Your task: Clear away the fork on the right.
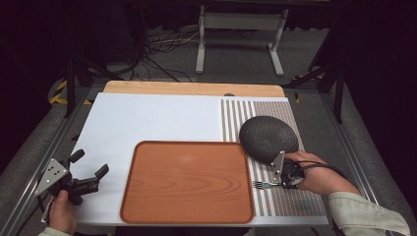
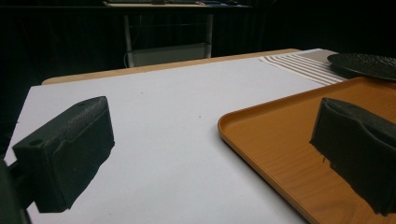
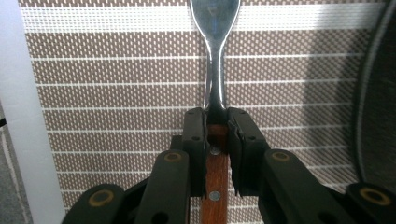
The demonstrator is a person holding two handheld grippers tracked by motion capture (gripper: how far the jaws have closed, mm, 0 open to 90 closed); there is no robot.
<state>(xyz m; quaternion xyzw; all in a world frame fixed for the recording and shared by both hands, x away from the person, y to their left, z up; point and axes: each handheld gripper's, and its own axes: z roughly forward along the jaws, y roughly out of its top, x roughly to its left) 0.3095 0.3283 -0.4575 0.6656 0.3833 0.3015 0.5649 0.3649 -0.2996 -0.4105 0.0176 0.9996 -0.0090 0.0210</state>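
A fork (image 1: 263, 185) with a metal head and a brown wooden handle lies on the striped placemat (image 1: 295, 201), tines toward the tray. My right gripper (image 1: 282, 185) is shut on its handle, held by a hand at the right. In the right gripper view the fork's metal neck (image 3: 215, 56) runs up from the two black jaws, and my right gripper (image 3: 216, 123) clamps the wooden handle just below that neck. My left gripper (image 1: 91, 163) rests at the table's left edge, open and holding nothing. In its own view the left gripper (image 2: 210, 140) has wide-apart jaws over the white board.
A wooden tray (image 1: 187, 182) sits bare at the front centre; its rim (image 2: 261, 149) reaches the left gripper's right jaw. A dark round plate (image 1: 268, 137) lies on the placemat just behind the right hand. A white board (image 1: 147, 120) covers the left of the table.
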